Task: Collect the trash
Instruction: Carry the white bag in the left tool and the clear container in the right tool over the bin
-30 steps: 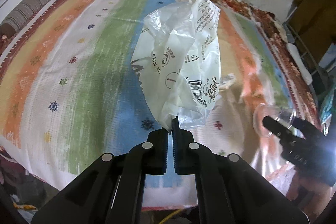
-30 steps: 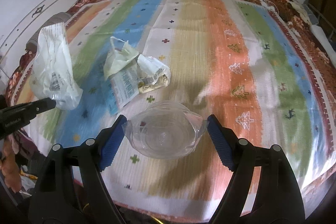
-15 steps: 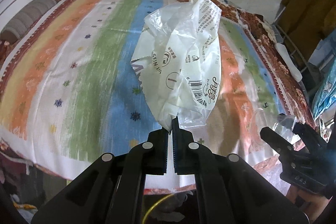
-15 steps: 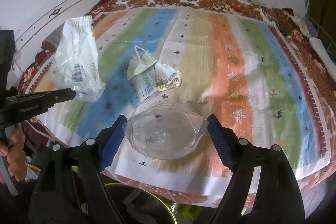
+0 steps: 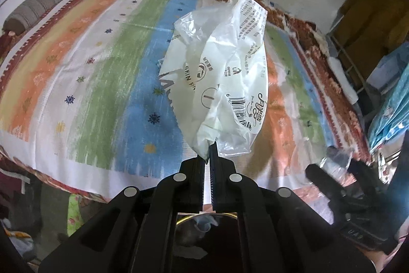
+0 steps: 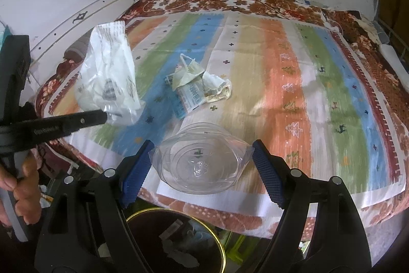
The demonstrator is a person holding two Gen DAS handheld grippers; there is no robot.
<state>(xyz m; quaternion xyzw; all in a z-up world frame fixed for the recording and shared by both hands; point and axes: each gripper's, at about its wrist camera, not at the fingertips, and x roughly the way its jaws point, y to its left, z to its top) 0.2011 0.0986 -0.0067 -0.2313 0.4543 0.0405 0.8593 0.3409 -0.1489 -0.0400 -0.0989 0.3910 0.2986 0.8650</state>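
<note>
Hiding much striped cloth (image 5: 107, 83), printed bag (image 5: 219, 83) fills left tongs (image 5: 210, 155).

the left gripper (image 5: 210, 154) has its jaws pressed together, with only a thin fold of the white plastic bag (image 5: 219, 83) pinched at the tips. the right gripper (image 6: 202, 165) has its jaws spread wide, its blue pads (image 6: 134, 175) touching both sides of the clear plastic lid (image 6: 200, 165). bare fingers (image 6: 24, 196) wrap the left gripper's handle.
</note>
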